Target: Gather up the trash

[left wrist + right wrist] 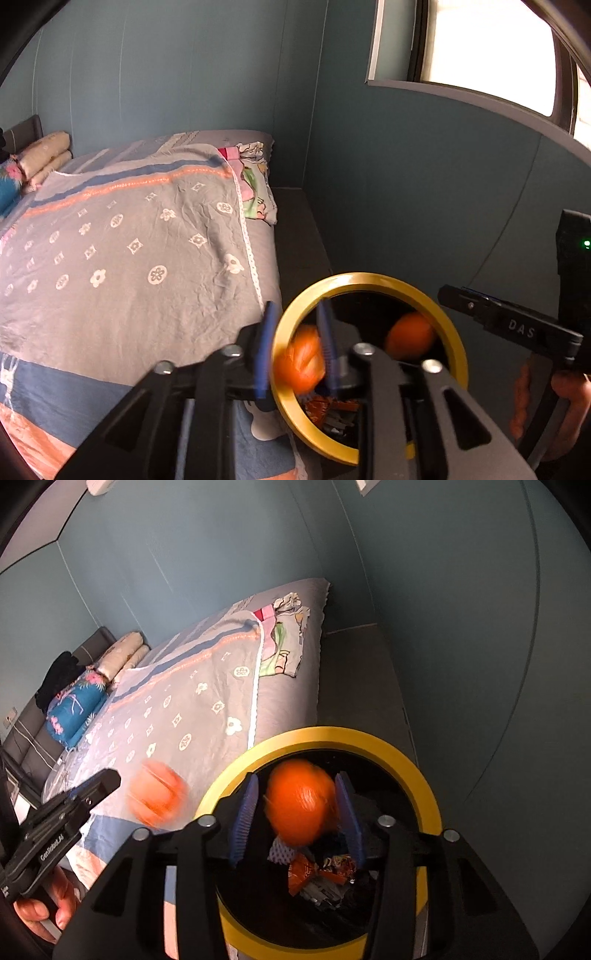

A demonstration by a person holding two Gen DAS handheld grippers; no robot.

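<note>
Bedroom with blue-grey walls, and a bed taking up most of the left side, covered in a grey flower-print quilt with orange and navy stripes. Pillows are stacked up by the headboard, and some folded clothes sit at the bed's far right edge. There's a window up top right, really bright.

Squeezed between the bed and the wall is a black bin with a yellow rim, wrappers and other scraps already at the bottom.

The left gripper sits at the bin's left rim, its blue fingers partly spread, one either side of the rim. A blurry orange is between them, but I can't tell if they're touching it or it's loose.

The right gripper hangs right over the bin mouth, fingers wide apart with a second orange in the gap, also motion-blurred; the right finger looks just about touching it, the left doesn't
</note>
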